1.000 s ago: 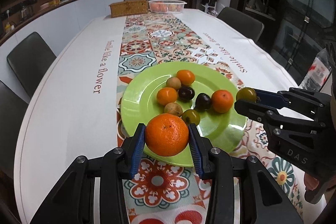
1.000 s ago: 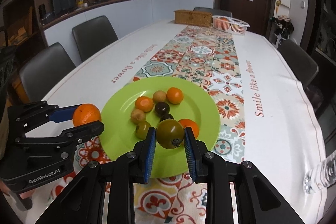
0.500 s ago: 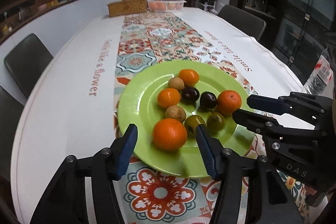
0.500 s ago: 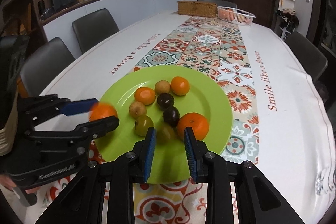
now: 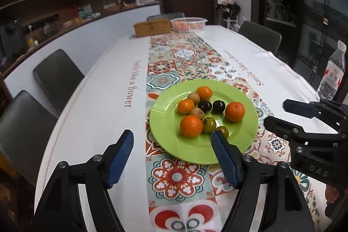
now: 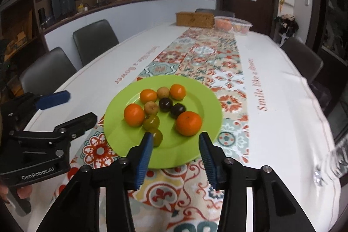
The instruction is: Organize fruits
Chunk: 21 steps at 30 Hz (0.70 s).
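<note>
Ten fruits, perhaps, clustered on green plate (image 5: pixel 243 140) for sorting; left gripper (image 5: pixel 171 149) and right gripper (image 6: pixel 175 152) opening, both empty.

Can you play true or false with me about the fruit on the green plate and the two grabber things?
1. All the fruit near the grabbers lies on the green plate. True.
2. The left hand-held gripper holds an orange. False: its jaws are opening with nothing between them; the nearest orange lies on the plate.
3. There are two dark plums on the plate. True.
4. The plate has five oranges. False: four.
5. The right hand-held gripper squeezes a green fruit. False: its jaws are opening and empty; the green fruit lies on the plate.
</note>
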Each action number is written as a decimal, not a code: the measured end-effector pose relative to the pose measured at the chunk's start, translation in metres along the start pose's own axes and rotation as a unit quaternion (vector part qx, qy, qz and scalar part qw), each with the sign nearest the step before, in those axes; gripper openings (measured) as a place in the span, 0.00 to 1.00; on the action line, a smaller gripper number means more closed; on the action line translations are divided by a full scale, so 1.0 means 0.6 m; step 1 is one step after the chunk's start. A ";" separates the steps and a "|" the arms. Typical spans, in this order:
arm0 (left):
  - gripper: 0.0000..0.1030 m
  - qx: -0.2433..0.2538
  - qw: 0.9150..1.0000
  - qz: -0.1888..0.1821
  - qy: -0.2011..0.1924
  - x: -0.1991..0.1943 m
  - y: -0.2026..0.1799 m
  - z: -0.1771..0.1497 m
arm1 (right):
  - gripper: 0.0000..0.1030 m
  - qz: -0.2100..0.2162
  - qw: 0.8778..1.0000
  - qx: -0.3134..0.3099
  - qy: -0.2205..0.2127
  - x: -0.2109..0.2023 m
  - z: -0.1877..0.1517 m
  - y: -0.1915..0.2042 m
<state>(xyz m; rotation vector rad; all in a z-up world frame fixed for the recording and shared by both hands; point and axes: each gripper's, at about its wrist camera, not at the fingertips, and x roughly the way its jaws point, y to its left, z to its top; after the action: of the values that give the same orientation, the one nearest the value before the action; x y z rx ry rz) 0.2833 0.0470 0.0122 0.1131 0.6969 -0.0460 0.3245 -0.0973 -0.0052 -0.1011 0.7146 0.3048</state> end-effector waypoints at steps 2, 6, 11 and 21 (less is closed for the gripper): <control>0.81 -0.009 1.000 0.006 -0.010 -0.022 0.000 -0.003 | 0.54 -0.006 1.000 0.004 -0.008 -0.018 -0.002 -0.003; 0.88 -0.016 1.000 0.011 -0.024 -0.061 -0.006 -0.010 | 0.60 -0.018 1.000 0.011 -0.022 -0.061 -0.011 -0.010; 0.97 -0.019 0.999 0.019 -0.042 -0.109 -0.022 -0.023 | 0.68 -0.022 0.999 0.027 -0.037 -0.115 -0.031 -0.018; 1.00 -0.032 0.998 0.020 -0.060 -0.188 -0.049 -0.055 | 0.78 -0.031 0.997 0.042 -0.056 -0.200 -0.070 -0.024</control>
<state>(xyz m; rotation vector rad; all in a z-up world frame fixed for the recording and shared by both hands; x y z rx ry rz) 0.1738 0.0220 0.0570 0.0623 0.5756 0.0072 0.2168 -0.1483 0.0421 -0.0256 0.6106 0.2193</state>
